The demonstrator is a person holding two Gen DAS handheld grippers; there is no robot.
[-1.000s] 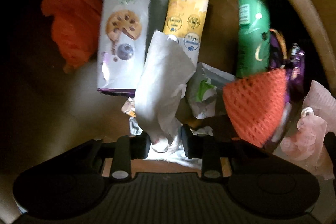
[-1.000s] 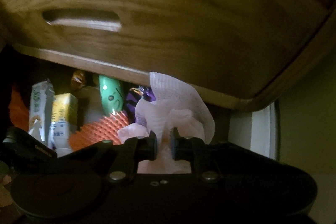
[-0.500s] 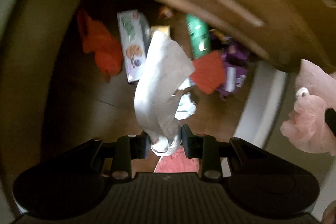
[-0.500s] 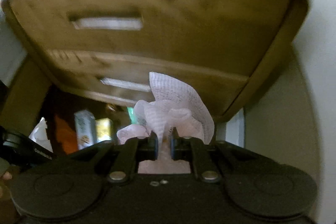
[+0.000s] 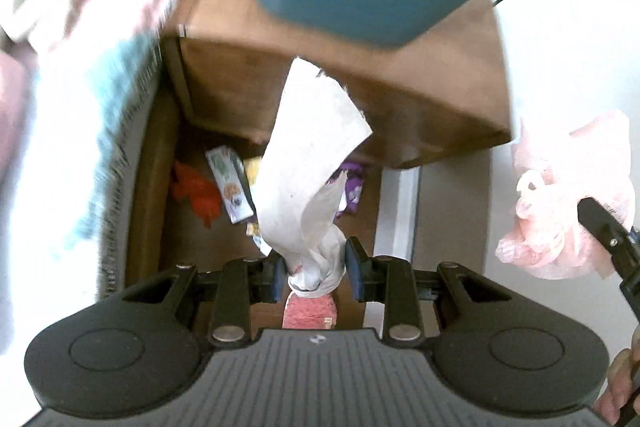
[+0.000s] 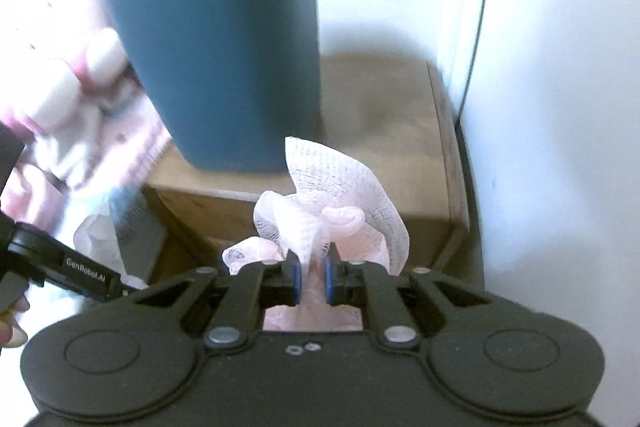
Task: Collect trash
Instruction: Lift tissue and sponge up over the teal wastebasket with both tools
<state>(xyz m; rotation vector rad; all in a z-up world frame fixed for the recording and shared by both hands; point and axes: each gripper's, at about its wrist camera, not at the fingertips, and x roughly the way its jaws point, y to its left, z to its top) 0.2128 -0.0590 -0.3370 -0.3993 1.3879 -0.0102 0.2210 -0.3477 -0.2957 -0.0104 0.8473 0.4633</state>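
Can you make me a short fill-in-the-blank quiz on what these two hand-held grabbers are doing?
1. The left gripper is shut on a crumpled white ____.
2. The right gripper pinches a ____ foam net.
3. The blue bin stands on a ____ nightstand.
4. The cookie box lies on the ____.

Missing words: tissue; pink; wooden; floor

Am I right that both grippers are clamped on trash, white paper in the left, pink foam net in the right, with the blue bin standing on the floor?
Not quite. In the right wrist view the blue bin stands on the wooden nightstand, not the floor. The left gripper holds the white paper; the right gripper holds the pink foam net.
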